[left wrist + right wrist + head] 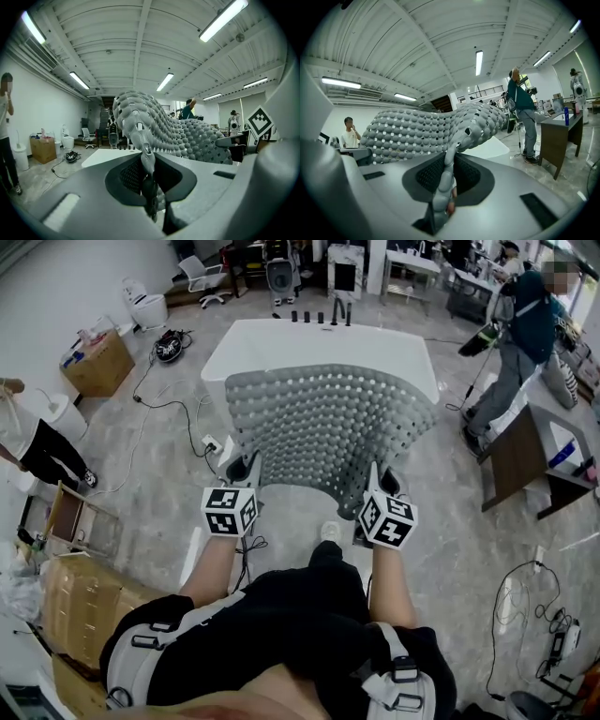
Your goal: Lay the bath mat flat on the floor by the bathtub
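Black shirt [281, 634] of the wearer fills the bottom of the head view; both tongs are held out ahead of it.

Left tongs [246, 468]: jaws nearly closed, clamped on the near left edge of the bath mat [328, 432], with the studded rim pinched between the pads. Right tongs [382, 482]: jaws likewise nearly closed, clamped on the near right edge of the same mat.

Mat position: in the air, spread between the two tongs and bulging away ahead of them. Its far part hangs over the near side of the white bathtub [281, 343]. It is not laid on the floor [159, 493].

Surroundings and obstructions:
- Just left of the left tongs, a power strip [210, 442] and a black cable [173, 404] lie on the floor.
- Further left and ahead stand a cardboard box [98, 362] and a toilet [148, 306]; a bystander [28, 442] stands at the far left.
- Left of and behind the left tongs, cartons [84, 601] are stacked.
- Right of the right tongs stands a brown table [520, 460]; a second person [520, 343] is beyond it.
- Right of and behind the right tongs, loose leads [525, 601] trail on the floor.
- Beyond the mat, black fittings [319, 317] line the tub's far rim.
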Action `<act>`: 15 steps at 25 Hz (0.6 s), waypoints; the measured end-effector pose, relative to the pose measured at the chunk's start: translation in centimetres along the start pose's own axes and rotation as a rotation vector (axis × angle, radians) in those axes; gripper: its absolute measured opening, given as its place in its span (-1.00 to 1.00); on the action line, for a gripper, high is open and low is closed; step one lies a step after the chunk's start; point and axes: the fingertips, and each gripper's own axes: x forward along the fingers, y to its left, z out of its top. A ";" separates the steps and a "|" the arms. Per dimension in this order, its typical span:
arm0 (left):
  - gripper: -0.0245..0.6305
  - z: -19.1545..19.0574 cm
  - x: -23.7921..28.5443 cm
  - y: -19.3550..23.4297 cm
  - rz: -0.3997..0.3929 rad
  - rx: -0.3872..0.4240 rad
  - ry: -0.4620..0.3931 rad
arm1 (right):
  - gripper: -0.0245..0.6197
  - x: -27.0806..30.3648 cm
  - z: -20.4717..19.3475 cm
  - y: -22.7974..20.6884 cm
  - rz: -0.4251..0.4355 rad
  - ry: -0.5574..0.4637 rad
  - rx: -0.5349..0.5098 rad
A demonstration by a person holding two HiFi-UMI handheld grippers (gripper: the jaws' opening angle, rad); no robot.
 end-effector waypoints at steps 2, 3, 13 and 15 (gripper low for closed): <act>-0.80 0.4 1.7 0.3 0.001 0.005 -0.002 | -0.78 1.9 0.7 -0.5 0.003 0.000 -0.003; -0.80 0.5 2.7 0.6 0.004 0.004 -0.002 | -0.78 3.0 1.0 -0.7 0.007 0.002 -0.006; -0.80 2.9 16.4 2.7 0.033 -0.003 0.038 | -0.78 16.1 5.3 -5.3 0.037 0.041 -0.006; -0.80 3.6 19.5 3.3 0.033 0.002 0.042 | -0.78 19.1 6.3 -6.2 0.039 0.049 -0.002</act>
